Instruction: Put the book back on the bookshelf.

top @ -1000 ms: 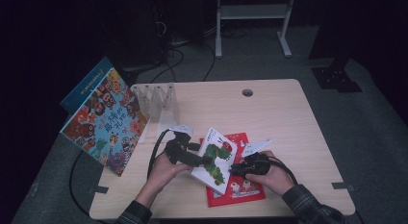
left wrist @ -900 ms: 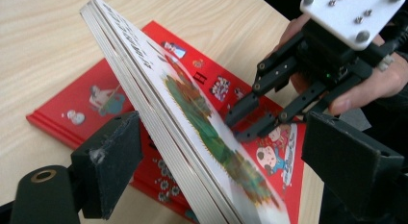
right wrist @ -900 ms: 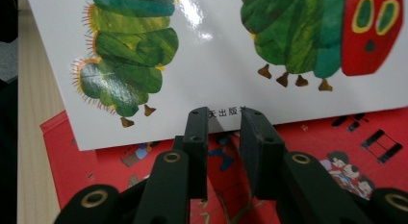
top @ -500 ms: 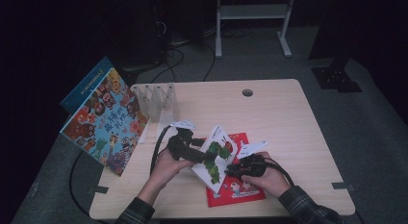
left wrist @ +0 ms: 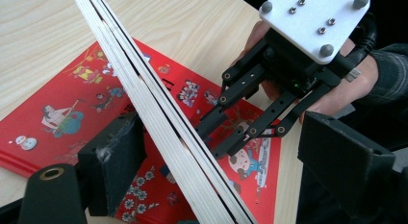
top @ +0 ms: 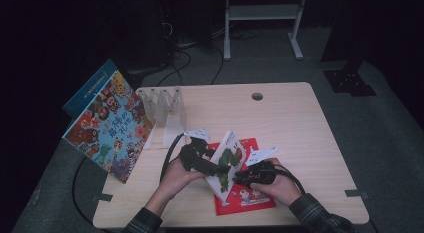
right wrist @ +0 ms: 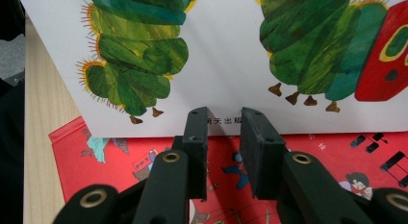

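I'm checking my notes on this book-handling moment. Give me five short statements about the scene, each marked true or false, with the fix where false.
1. The caterpillar book is tilted up above a red book lying flat. True.
2. The left gripper has the caterpillar book's page edges between wide jaws that do not press it. True.
3. The right gripper holds a cup. False: its narrow jaws meet the caterpillar book's lower edge.
4. The table is glass. False: it is pale wood.
5. A colourful big book leans at the table's left side. True.

High view looks down over the whole bench (top: 300, 123); both gripper views sit close, facing the caterpillar book (top: 226, 163), shared by all three.
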A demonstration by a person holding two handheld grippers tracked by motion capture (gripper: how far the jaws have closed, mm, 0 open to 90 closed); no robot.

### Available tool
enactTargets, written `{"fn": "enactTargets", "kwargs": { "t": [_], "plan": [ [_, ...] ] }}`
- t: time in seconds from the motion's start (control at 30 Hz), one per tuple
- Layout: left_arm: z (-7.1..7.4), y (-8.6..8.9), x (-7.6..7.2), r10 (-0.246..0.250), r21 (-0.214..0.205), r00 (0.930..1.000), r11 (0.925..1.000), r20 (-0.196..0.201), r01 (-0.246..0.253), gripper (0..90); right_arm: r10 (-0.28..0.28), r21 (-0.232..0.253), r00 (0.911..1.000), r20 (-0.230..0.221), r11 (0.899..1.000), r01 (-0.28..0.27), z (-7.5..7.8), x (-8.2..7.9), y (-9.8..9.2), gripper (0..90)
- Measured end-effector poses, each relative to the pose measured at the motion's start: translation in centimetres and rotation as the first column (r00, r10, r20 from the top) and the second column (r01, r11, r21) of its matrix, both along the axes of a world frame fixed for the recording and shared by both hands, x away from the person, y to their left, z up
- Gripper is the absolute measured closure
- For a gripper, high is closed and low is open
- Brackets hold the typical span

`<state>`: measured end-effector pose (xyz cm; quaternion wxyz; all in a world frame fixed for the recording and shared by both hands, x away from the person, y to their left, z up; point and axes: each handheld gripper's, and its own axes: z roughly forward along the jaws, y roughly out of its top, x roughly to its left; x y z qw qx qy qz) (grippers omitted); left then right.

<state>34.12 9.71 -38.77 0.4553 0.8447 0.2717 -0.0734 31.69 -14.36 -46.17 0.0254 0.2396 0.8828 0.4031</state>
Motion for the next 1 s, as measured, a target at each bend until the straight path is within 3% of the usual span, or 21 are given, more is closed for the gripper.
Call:
{"fn": "enactTargets", "kwargs": {
  "t": [0.2, 0.57, 0.73, 0.8, 0.83, 0.93, 1.0],
  "plan": [
    [0.1, 0.4, 0.1, 0.014, -0.012, 0.9999, 0.9998, -0.009, -0.015, 23.1, 0.003, 0.0, 1.0, -0.005, 1.0, -0.003, 0.0, 0.0, -0.1, 70.9],
    [0.3, 0.3, 0.5, 0.057, 0.072, 0.9983, 0.9958, -0.012, -0.056, 48.8, 0.004, 0.002, 1.0, -0.008, 1.0, -0.004, 0.0, 0.0, 0.0, 69.9],
    [0.8, 0.1, 0.8, 0.055, 0.125, 0.9985, 0.9906, 0.001, -0.055, 54.8, 0.005, 0.004, 1.0, -0.008, 1.0, -0.005, 0.0, -0.1, 0.0, 69.6],
    [1.0, 0.0, 0.9, 0.063, 0.178, 0.9979, 0.9819, 0.016, -0.065, 57.0, 0.005, 0.006, 0.9999, -0.01, 1.0, -0.005, 0.0, -0.1, 0.0, 69.5],
    [1.0, 0.0, 0.9, 0.063, 0.178, 0.9979, 0.9819, 0.016, -0.065, 58.2, 0.005, 0.006, 0.9999, -0.01, 1.0, -0.005, 0.0, -0.1, 0.0, 69.5],
    [1.3, -0.1, 1.0, 0.06, 0.231, 0.9978, 0.9708, 0.028, -0.065, 60.4, 0.01, 0.005, 0.9999, -0.008, 1.0, -0.01, 0.0, -0.2, 0.2, 69.2],
    [1.3, -0.2, 1.1, 0.068, 0.229, 0.9975, 0.9708, 0.018, -0.07, 61.3, 0.012, 0.005, 0.9999, -0.008, 1.0, -0.012, 0.0, -0.2, 0.2, 68.9]
  ]
}}
